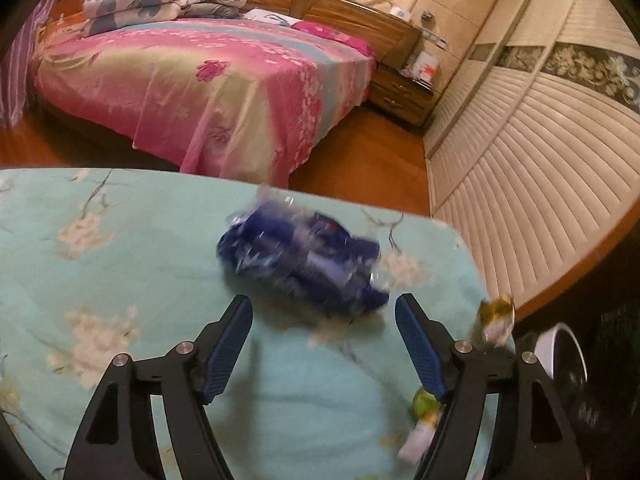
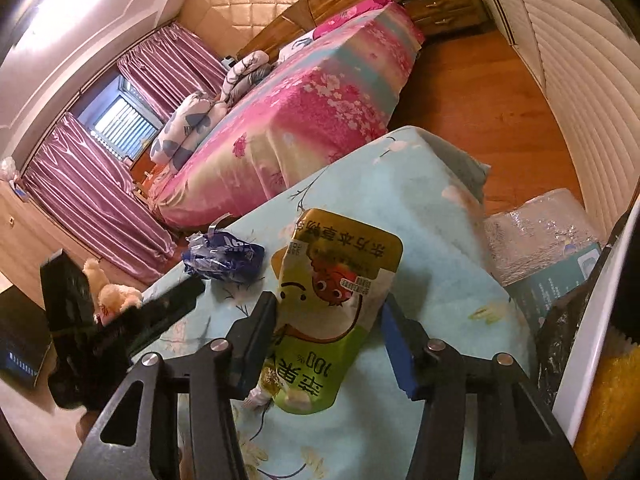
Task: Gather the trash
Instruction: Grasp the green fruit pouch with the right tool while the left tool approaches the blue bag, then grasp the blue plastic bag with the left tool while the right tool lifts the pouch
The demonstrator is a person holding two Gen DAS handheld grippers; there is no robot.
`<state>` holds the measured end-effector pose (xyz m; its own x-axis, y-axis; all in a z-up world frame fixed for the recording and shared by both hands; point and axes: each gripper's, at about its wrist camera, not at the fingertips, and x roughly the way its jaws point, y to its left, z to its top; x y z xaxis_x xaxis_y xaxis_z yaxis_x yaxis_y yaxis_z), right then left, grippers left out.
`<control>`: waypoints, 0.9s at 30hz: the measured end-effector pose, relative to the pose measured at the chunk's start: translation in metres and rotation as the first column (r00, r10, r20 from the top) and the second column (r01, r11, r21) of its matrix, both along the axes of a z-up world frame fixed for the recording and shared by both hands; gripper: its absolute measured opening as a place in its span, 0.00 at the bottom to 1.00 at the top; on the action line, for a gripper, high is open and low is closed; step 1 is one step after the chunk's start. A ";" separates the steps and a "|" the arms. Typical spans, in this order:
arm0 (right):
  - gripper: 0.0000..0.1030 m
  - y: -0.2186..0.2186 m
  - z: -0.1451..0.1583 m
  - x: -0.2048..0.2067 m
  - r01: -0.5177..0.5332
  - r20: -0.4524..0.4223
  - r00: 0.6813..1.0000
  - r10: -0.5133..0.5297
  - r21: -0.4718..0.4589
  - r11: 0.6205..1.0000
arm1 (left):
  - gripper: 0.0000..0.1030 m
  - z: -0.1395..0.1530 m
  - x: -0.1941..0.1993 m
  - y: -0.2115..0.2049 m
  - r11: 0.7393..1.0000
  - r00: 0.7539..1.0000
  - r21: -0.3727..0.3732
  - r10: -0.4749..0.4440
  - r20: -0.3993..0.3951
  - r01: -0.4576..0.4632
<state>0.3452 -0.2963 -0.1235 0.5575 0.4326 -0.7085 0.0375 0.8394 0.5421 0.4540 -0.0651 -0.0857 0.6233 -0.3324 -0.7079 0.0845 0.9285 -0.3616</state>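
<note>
A: Your right gripper [image 2: 328, 320] is pinching the pouch [image 2: 332, 280] above the cloth [image 2: 432, 208]; keep squeezing.

B: Left gripper [image 1: 324, 320] is gaping empty, with the wrapper [image 1: 304, 256] lying just ahead. Straddle it, then close.

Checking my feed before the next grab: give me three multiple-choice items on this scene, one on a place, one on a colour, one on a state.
1. The blue wrapper lies: A on the pink bed; B on the teal cloth; C on the floor.
2. The pouch is: A red; B green-yellow; C black.
3. The left gripper is: A open, empty; B shut on the wrapper; C out of view.
B, cloth lies under it; B, its print shows; A, jaws stand apart, nothing between.
</note>
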 end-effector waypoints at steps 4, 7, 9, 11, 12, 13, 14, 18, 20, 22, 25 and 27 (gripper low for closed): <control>0.51 -0.001 -0.003 0.001 0.008 0.004 1.000 -0.008 0.016 1.000 | 0.68 -0.015 0.018 -0.003 0.999 0.999 0.002 0.046 -0.025 -0.046; 0.51 -0.003 -0.003 0.000 0.004 0.007 1.000 -0.004 0.018 1.000 | 0.21 -0.026 0.026 -0.005 0.999 0.998 -0.017 0.038 -0.054 -0.039; 0.51 -0.004 -0.003 -0.001 0.000 0.008 1.000 -0.001 0.017 1.000 | 0.14 -0.029 0.028 -0.004 0.999 0.998 -0.040 0.025 -0.053 -0.027; 0.51 -0.003 -0.002 -0.002 -0.003 0.012 1.000 0.003 0.017 1.000 | 0.12 -0.027 0.026 -0.005 1.000 0.999 -0.019 0.017 -0.040 -0.018; 0.51 -0.002 -0.002 -0.002 -0.005 0.012 1.000 0.004 0.017 1.000 | 0.11 -0.026 0.023 -0.004 1.000 0.999 -0.009 0.007 -0.036 -0.007; 0.51 -0.003 -0.002 -0.002 -0.007 0.011 1.000 0.006 0.018 1.000 | 0.11 -0.025 0.020 -0.004 1.000 0.999 -0.007 -0.001 -0.036 0.001; 0.51 -0.003 -0.002 -0.002 -0.010 0.009 1.000 0.010 0.021 1.000 | 0.10 -0.023 0.014 -0.002 1.000 0.999 -0.011 -0.020 -0.035 0.020; 0.50 -0.002 0.004 -0.002 -0.048 -0.003 0.999 0.048 0.029 0.998 | 0.10 -0.011 -0.018 0.010 0.996 0.996 -0.001 -0.085 -0.030 0.085; 0.49 0.001 0.010 -0.001 -0.088 -0.015 0.996 0.089 0.032 0.996 | 0.10 -0.007 -0.034 0.017 0.993 0.992 0.012 -0.120 -0.033 0.121; 0.49 0.005 0.010 0.003 -0.138 -0.056 0.988 0.141 0.048 0.989 | 0.10 -0.002 -0.056 0.027 0.987 0.987 0.016 -0.157 -0.045 0.157; 0.49 0.019 0.005 0.010 -0.214 -0.116 0.970 0.215 0.018 0.977 | 0.10 0.005 -0.081 0.042 0.979 0.977 0.007 -0.202 -0.070 0.203; 0.52 0.027 0.007 0.010 -0.217 -0.104 0.971 0.214 -0.019 0.976 | 0.10 0.004 -0.095 0.050 0.971 0.965 -0.003 -0.240 -0.104 0.241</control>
